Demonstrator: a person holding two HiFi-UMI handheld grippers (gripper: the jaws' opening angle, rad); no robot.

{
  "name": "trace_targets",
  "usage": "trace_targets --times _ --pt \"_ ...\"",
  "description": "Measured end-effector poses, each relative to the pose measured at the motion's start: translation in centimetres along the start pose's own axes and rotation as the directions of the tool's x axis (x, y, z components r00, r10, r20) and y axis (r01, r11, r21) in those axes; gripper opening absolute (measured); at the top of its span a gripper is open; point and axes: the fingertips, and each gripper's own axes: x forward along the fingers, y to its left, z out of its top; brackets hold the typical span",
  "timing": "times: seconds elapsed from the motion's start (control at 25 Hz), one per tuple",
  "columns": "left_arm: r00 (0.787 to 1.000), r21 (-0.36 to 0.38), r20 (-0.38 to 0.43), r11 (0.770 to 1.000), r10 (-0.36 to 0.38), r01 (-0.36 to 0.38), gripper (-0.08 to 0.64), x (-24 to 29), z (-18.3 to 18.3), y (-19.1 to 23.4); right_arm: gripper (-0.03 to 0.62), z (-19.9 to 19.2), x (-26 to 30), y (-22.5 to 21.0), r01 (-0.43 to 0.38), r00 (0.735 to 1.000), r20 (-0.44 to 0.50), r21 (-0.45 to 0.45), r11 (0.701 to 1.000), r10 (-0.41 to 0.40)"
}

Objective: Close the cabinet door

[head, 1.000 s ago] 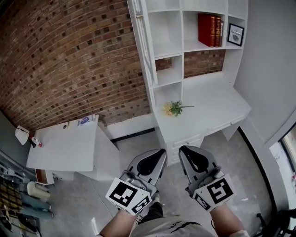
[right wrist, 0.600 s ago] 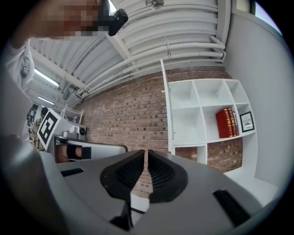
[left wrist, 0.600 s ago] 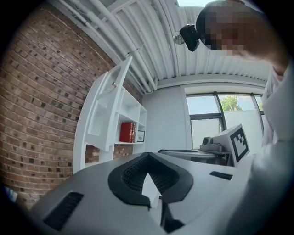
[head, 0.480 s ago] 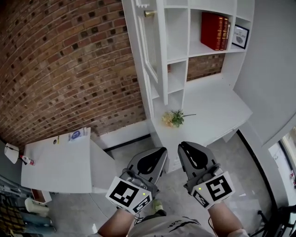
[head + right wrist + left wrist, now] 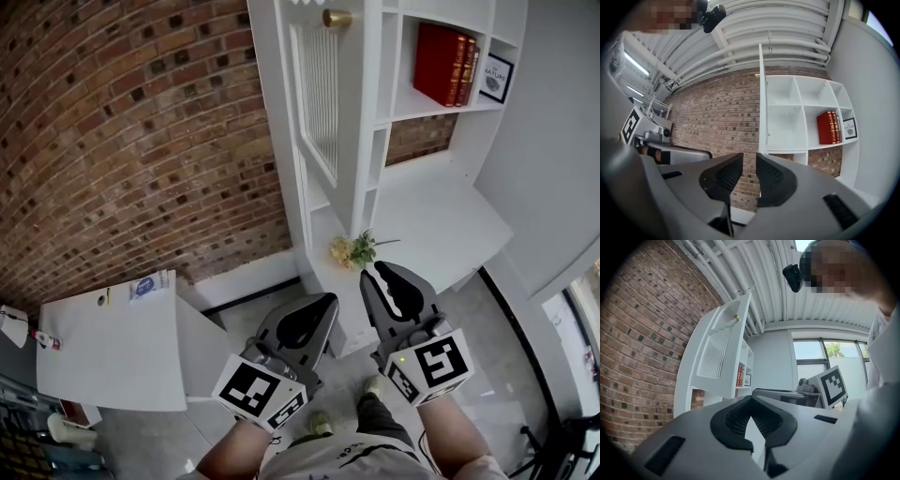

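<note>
Brick wall (image 5: 141, 141) on the left, white cabinet (image 5: 441, 122) of open shelves on the right, with red books (image 5: 445, 64) and a little framed picture (image 5: 495, 78) up top and a bunch of flowers (image 5: 354, 250) on the bench (image 5: 450, 220) underneath. The cabinet door (image 5: 323, 103) is wide open, sticking straight out toward the person, with its brass knob (image 5: 336, 18) up near the free edge. Neither tool is anywhere near touching it yet. The right tool (image 5: 380, 277) sits a bit ahead of the left one, and its own view looks right along the door's thin edge. Its jaws are opening with nothing between them, so my guess is it's getting set to grab the knob or shove the panel. The left tool (image 5: 319, 309) is clenched on nothing and held low alongside, and it looks like it's just a spare here. Off to the left there's a second small white bench (image 5: 103, 342), which doesn't matter for this. Task-wise I'd say it's barely started.
</note>
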Motion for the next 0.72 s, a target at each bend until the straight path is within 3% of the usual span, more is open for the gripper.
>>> trace_targets --times 0.36,0.72 --pt "0.997 0.01 0.022 0.997 0.076 -0.076 0.011 3.3 0.7 2.8 0.135 0.2 5.1 -2.7 -0.018 1.0 0.006 -0.06 0.998 0.018" --pt "0.996 -0.006 0.003 0.996 0.084 -0.084 0.011 4.5 0.2 4.6 0.126 0.0 7.8 -3.3 0.002 1.0 -0.006 -0.09 0.996 -0.003"
